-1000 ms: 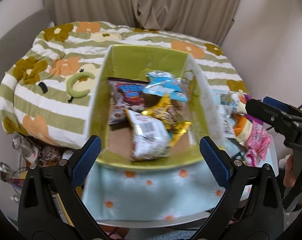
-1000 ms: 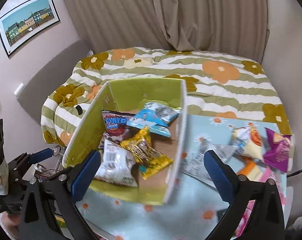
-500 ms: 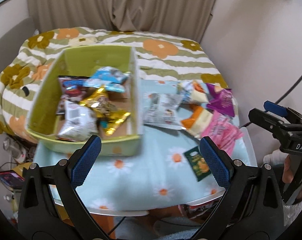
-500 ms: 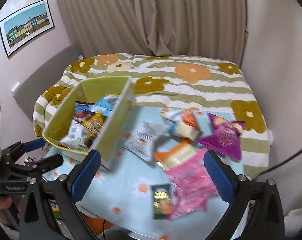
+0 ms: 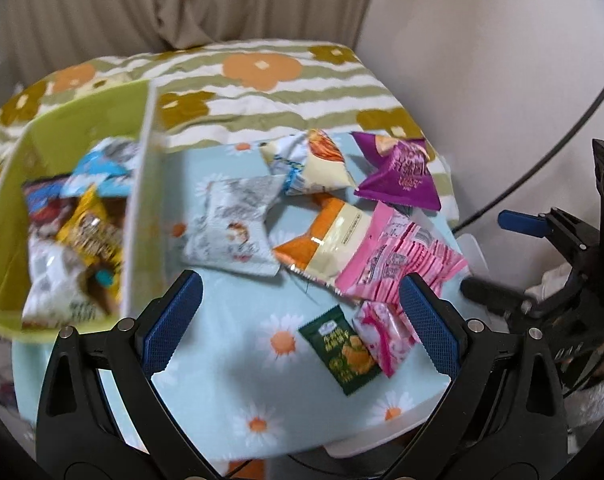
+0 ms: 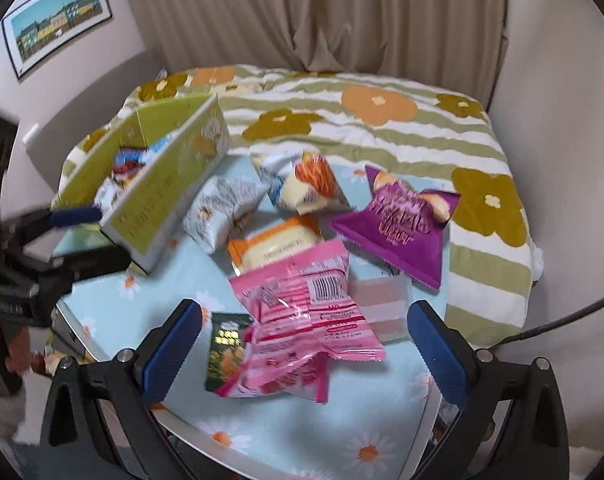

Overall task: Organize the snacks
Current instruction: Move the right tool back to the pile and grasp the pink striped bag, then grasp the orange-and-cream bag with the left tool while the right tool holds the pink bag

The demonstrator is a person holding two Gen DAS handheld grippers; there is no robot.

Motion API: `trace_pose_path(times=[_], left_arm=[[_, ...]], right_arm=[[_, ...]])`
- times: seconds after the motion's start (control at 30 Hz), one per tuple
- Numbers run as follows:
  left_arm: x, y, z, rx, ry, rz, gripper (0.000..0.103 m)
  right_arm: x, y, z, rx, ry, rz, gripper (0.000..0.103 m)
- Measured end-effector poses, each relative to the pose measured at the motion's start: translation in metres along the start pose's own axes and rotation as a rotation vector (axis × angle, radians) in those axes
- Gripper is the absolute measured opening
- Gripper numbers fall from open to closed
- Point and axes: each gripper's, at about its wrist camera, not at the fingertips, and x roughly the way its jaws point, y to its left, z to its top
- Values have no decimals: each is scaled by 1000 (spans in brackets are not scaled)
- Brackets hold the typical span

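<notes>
A green cardboard box [image 5: 144, 184] [image 6: 170, 196] holding several snack packets stands at the table's left. Loose on the daisy tablecloth lie a white packet [image 5: 232, 228] [image 6: 218, 210], an orange-and-cream packet [image 5: 330, 240] [image 6: 278, 240], a fries packet [image 5: 314, 164] [image 6: 306, 184], a purple packet [image 5: 402, 176] [image 6: 402, 220], a large pink bag [image 5: 398, 256] [image 6: 306, 320] and a small dark green packet [image 5: 342, 348] [image 6: 222, 348]. My left gripper [image 5: 298, 324] is open above the table's near edge, nothing between its fingers. My right gripper [image 6: 302, 350] is open over the pink bag.
A bed with a striped floral quilt [image 5: 262, 76] [image 6: 362, 120] lies behind the table, beige curtains beyond it. A wall rises close on the right. A black cable [image 5: 562, 128] runs along it. A framed picture [image 6: 54, 28] hangs on the left wall.
Both grippers have swung right, away from the green box and toward the loose packets. The right gripper has come down closer to the pink bag. Both stayed open.
</notes>
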Motion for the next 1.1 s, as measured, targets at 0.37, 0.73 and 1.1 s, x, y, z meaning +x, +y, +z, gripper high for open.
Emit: trace_pose_path(times=[0.37,0.73,1.1], left_arm=[[78,0,27,95,130,-48,98],[111,-4,41,144,190,-87,98],[132,-18,46,210,239,-114,98]], right_arm=[[76,-2,-4,-101,142,24,102],[92,1,-12,-161,180,-1,73],[73,-10,-20,-74,169,-21,64]])
